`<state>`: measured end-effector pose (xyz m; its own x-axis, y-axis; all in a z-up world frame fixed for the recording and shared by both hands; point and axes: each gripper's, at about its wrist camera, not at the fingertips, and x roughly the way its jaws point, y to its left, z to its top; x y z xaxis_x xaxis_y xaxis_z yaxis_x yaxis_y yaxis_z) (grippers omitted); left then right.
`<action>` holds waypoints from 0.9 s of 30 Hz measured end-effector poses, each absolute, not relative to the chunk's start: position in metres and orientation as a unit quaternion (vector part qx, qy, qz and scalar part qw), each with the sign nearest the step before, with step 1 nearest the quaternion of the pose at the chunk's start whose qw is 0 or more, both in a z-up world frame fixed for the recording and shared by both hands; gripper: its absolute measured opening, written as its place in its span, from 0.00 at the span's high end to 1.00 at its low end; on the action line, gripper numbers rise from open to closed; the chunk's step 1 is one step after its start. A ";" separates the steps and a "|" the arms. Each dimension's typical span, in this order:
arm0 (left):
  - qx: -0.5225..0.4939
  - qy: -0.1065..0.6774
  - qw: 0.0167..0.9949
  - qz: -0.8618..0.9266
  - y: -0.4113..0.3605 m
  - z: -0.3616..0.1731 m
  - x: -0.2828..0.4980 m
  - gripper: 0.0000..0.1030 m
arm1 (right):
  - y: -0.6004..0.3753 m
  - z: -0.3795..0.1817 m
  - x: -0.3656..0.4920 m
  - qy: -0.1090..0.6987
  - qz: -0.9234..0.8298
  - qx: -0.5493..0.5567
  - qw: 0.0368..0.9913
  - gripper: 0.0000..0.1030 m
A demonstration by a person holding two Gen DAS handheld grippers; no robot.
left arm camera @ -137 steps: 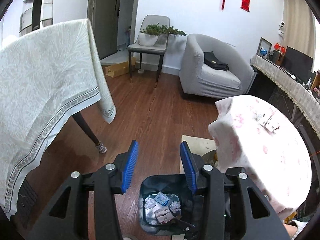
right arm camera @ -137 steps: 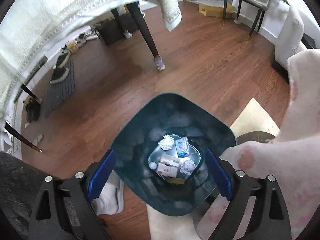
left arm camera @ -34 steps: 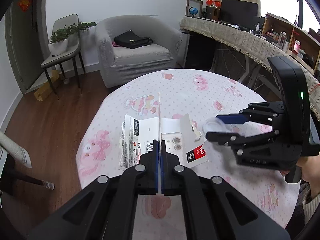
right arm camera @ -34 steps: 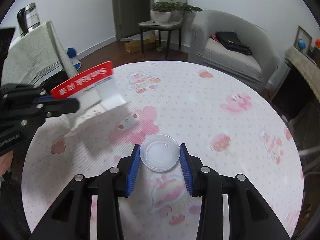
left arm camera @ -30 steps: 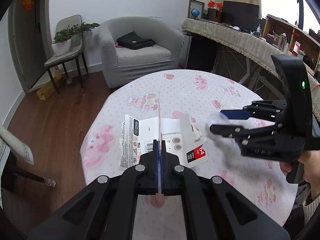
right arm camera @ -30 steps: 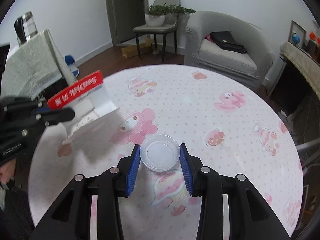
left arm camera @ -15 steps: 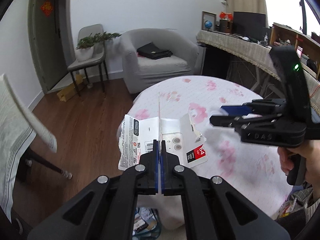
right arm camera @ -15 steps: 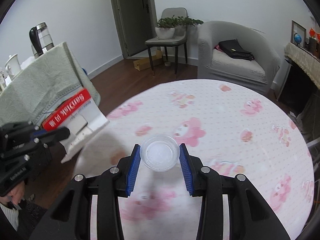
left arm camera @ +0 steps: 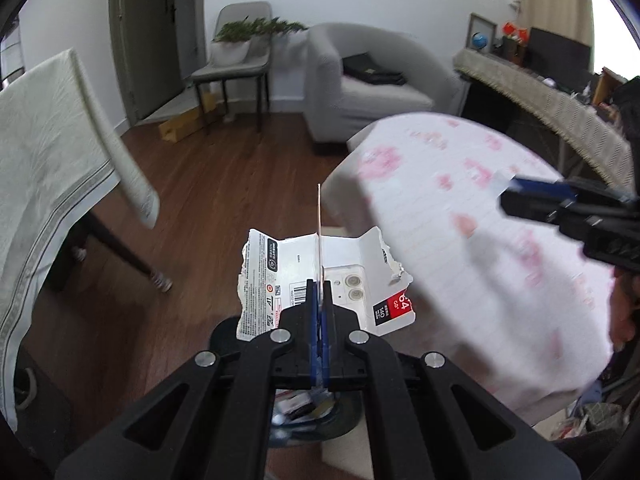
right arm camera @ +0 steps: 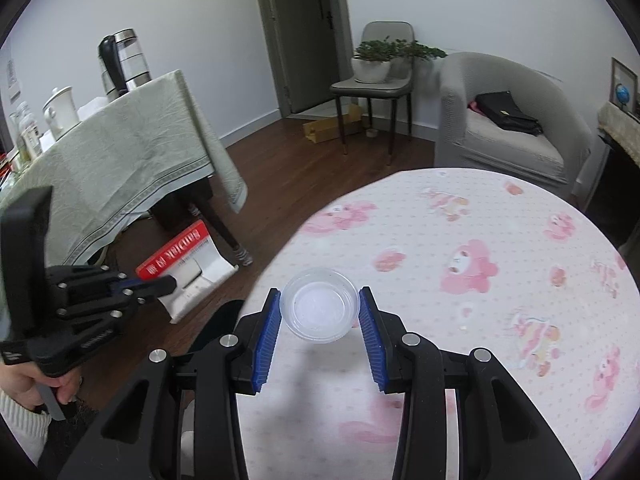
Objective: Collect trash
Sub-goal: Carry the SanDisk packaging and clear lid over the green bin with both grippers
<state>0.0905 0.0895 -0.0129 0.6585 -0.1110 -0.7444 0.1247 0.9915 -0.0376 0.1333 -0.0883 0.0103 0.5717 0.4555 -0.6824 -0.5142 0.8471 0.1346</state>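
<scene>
My left gripper (left arm camera: 319,292) is shut on a torn white card package (left arm camera: 352,276) with a red corner, held edge-on above the wooden floor. Below it a dark bin (left arm camera: 224,334) with trash inside shows behind the gripper body. My right gripper (right arm camera: 319,312) is shut on a small clear plastic cup (right arm camera: 319,306), held just above the left edge of the round pink-patterned table (right arm camera: 500,280). The right wrist view also shows the left gripper (right arm camera: 170,282) with the package (right arm camera: 192,268) at lower left, near the bin (right arm camera: 218,324).
A table with a pale green cloth (right arm camera: 132,168) stands at the left, with a kettle (right arm camera: 124,60) on it. Behind are a grey armchair (right arm camera: 512,128), a chair with a plant (right arm camera: 376,80) and a cardboard box (right arm camera: 324,126). A hand (right arm camera: 36,384) holds the left gripper.
Both grippers have moved left off the middle of the round table. The left one now hangs over the floor and bin, the right one at the table's edge. Both grips are unchanged.
</scene>
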 end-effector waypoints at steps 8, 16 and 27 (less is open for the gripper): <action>0.018 0.433 0.899 -0.059 0.106 -0.039 0.080 0.97 | -0.053 0.010 0.127 0.368 0.300 -0.046 0.879 0.61; 0.015 0.470 0.881 -0.055 0.129 -0.072 0.079 0.97 | -0.015 0.004 0.129 0.372 0.324 -0.059 0.868 0.61; 0.013 0.506 0.860 -0.058 0.154 -0.102 0.075 0.97 | 0.027 -0.010 0.132 0.384 0.338 -0.077 0.856 0.61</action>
<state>0.0748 0.1538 -0.1021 0.4812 -0.0860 -0.8724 0.1129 0.9930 -0.0356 0.1319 0.0273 -0.0098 0.4767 0.5198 -0.7089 -0.6374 0.7598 0.1284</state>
